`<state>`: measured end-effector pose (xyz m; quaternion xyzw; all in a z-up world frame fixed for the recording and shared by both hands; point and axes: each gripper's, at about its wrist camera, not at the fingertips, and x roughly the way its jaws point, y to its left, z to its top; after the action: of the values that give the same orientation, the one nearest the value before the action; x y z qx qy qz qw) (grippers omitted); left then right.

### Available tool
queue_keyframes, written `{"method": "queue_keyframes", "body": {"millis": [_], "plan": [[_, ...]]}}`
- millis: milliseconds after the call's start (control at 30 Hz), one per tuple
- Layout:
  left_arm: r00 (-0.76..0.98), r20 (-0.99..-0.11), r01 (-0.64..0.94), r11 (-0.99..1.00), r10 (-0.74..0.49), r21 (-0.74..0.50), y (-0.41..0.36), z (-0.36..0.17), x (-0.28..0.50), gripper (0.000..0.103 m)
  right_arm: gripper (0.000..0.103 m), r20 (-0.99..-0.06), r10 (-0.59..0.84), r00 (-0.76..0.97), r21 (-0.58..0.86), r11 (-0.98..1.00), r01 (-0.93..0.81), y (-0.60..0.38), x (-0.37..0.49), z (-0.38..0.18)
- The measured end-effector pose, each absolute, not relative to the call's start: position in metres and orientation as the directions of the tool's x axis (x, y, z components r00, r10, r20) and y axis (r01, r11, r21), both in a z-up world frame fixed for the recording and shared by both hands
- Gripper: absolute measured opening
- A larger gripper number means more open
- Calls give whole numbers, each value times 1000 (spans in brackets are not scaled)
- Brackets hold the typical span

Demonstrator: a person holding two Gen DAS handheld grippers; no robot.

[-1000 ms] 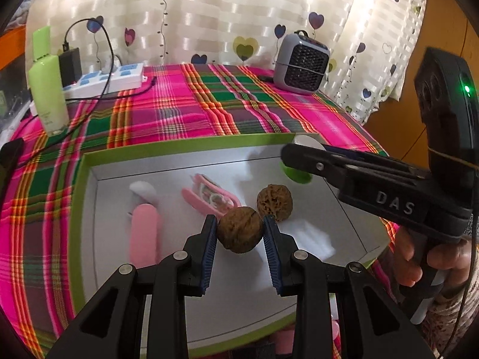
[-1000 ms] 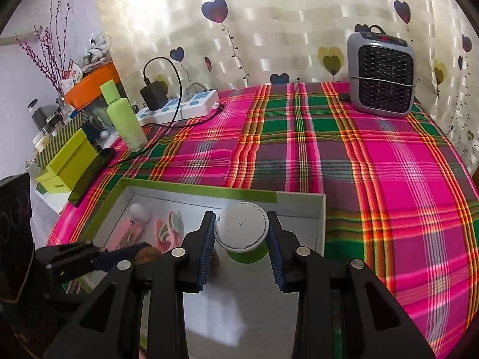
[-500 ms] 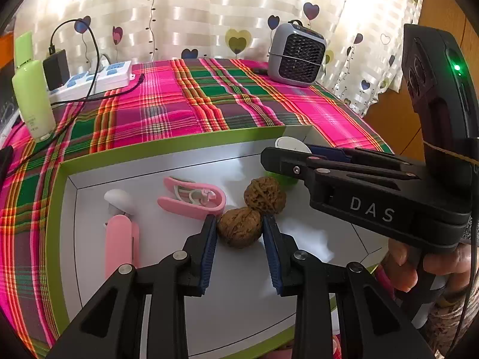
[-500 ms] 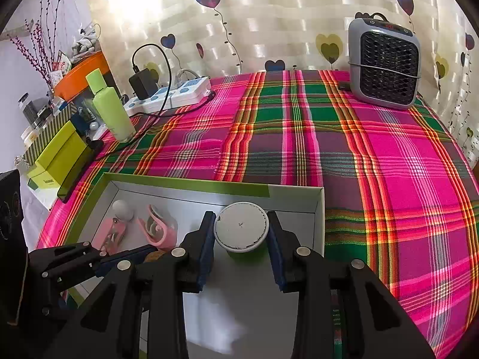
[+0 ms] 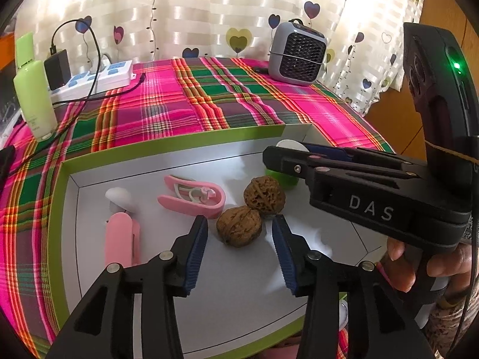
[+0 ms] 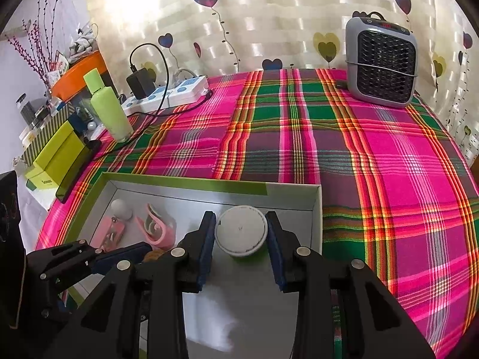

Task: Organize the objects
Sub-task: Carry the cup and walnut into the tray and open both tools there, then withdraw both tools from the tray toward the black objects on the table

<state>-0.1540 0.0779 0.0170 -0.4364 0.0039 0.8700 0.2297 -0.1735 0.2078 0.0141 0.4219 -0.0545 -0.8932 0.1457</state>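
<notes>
Two wrinkled brown walnuts lie touching on the white floor of a green-rimmed box (image 5: pixel 167 146): the nearer walnut (image 5: pixel 239 226) sits free, the farther walnut (image 5: pixel 264 193) just behind it. A pink clip (image 5: pixel 193 196) and a pink-and-white handled piece (image 5: pixel 121 233) lie to their left. A white-lidded green jar (image 6: pixel 241 231) stands upright near the far wall.

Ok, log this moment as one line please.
left tongs: opening, clear of walnut resting in tray | right tongs: shut on white-lidded jar | second walnut: touching the first
</notes>
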Motion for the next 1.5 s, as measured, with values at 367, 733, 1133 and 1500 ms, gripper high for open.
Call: {"method": "queue_keyframes", "body": {"millis": [367,733,1133,1500], "plan": [[-539,-744,-389,-900,394,-195,67,28,-142,53,45,-699,-325,-637,266,-945,190,216,-160,28],[-581,-717,-360,-912,385,-198,50,50,-112,58,45,-665,-316,-677,271,-947,175,225,-121,49],[-613,-698,-336,-922,370,-193,28,61,-78,58,45,-634,-308,-710,234,-951,204,222,-75,66],[-624,-692,-311,-928,363,-206,7,62,-53,58,45,-626,-318,-712,240,-947,212,223,-46,63]]}}
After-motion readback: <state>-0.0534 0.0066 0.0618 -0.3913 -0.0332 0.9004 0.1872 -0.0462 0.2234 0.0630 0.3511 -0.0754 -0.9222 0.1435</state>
